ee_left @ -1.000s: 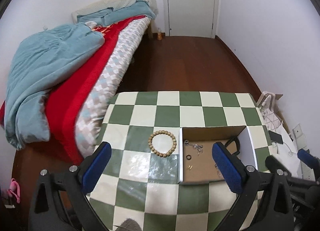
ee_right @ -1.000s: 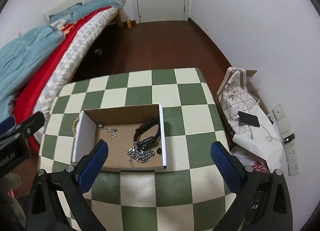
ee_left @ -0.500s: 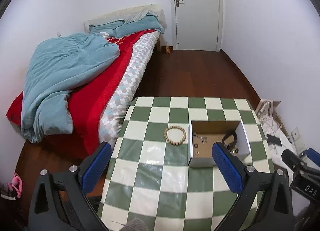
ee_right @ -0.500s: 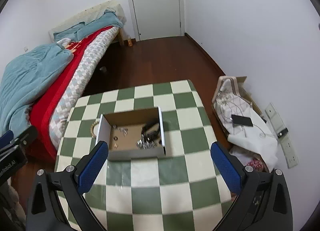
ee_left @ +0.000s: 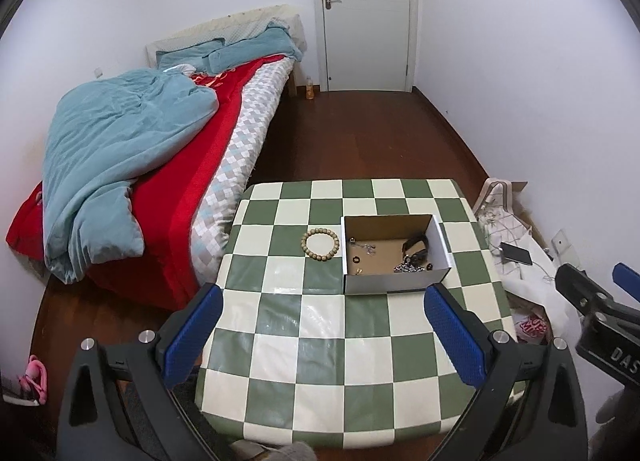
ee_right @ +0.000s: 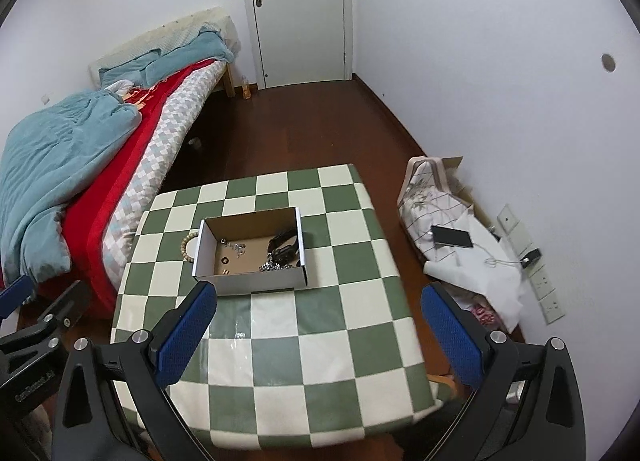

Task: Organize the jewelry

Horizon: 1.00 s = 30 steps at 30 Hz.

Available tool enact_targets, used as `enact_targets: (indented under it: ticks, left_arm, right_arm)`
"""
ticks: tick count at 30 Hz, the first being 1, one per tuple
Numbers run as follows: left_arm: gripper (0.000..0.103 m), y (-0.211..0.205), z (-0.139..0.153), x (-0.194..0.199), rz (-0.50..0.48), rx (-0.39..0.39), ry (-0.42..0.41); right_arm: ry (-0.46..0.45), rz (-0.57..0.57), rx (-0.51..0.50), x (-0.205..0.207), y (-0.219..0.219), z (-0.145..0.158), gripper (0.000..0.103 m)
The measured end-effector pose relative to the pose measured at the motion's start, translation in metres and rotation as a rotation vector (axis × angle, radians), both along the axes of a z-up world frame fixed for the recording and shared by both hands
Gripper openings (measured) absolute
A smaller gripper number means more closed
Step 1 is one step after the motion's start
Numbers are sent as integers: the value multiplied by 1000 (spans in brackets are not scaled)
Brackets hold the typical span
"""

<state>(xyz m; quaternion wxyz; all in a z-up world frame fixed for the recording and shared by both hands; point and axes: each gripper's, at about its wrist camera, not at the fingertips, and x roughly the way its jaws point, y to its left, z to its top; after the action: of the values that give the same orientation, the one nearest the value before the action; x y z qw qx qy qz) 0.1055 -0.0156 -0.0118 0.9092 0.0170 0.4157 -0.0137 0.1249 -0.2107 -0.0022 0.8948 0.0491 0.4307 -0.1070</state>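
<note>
An open cardboard box (ee_left: 394, 288) stands on the green-and-white checked table (ee_left: 320, 341); it also shows in the right wrist view (ee_right: 256, 283). Inside lie a black band (ee_left: 416, 245), a silver chain (ee_left: 406, 268) and small rings. A wooden bead bracelet (ee_left: 320, 244) lies on the table just left of the box, partly hidden behind it in the right wrist view (ee_right: 188, 247). My left gripper (ee_left: 322, 333) is open and empty, high above the table's near half. My right gripper (ee_right: 316, 329) is open and empty, likewise raised.
A bed (ee_left: 168, 165) with a teal duvet and red cover touches the table's left side. A bag and a phone (ee_right: 450, 237) lie on the floor to the right, by wall sockets. A closed door (ee_left: 364, 17) is at the back.
Both grippers have pulled up and back from the box, so the table and room look smaller and farther. Both stay open. The box and bracelet have not moved.
</note>
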Motion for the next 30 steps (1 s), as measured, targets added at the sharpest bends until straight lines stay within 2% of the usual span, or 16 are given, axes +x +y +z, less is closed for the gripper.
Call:
enact_targets:
  ticks: [4, 12, 21, 30]
  left_arm:
    - [103, 3, 18, -6, 9, -18, 8]
    - [103, 1, 42, -13, 5, -18, -1]
    - [103, -3, 53, -8, 6, -30, -6]
    - [103, -4, 53, -9, 3, -42, 2]
  right_arm:
    - [-14, 19, -25, -13, 5, 28, 103]
    - [-23, 65, -2, -22, 14, 66, 103]
    - [-37, 54, -38, -17, 15, 85, 103]
    - [-19, 45, -51, -10, 13, 86, 103]
